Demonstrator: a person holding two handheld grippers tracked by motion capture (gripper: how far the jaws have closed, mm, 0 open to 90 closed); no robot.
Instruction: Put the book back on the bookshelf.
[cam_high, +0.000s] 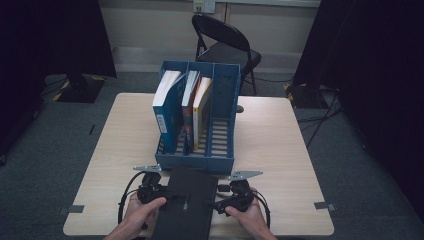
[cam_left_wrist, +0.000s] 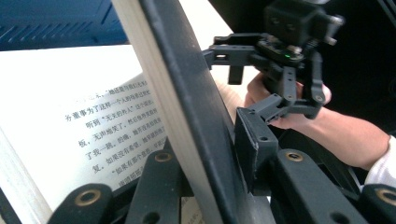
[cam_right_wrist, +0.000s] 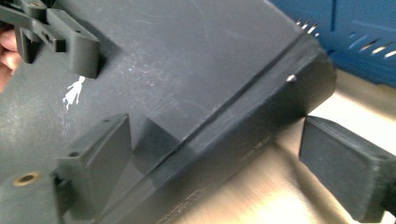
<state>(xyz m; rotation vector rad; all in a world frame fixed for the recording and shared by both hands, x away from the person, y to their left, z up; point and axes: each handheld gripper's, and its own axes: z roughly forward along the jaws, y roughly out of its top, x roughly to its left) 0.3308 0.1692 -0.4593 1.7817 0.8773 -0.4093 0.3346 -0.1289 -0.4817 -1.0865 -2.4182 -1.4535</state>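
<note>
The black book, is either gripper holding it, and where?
The left gripper clamps the book's front cover at its open edge. The right gripper straddles the spine with its jaws apart.

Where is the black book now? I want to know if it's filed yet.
Not yet: in the high view the black book lies at the table's near edge, before the blue file rack, between the left gripper and right gripper.

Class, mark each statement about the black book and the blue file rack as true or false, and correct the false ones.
1. The black book lies in front of the blue rack. True.
2. The rack's rightmost slot holds a book. False: it is empty; three books stand further left.
3. The left gripper clamps the cover beside open printed pages. True.
4. A stool stands behind the table. False: a black folding chair.
</note>
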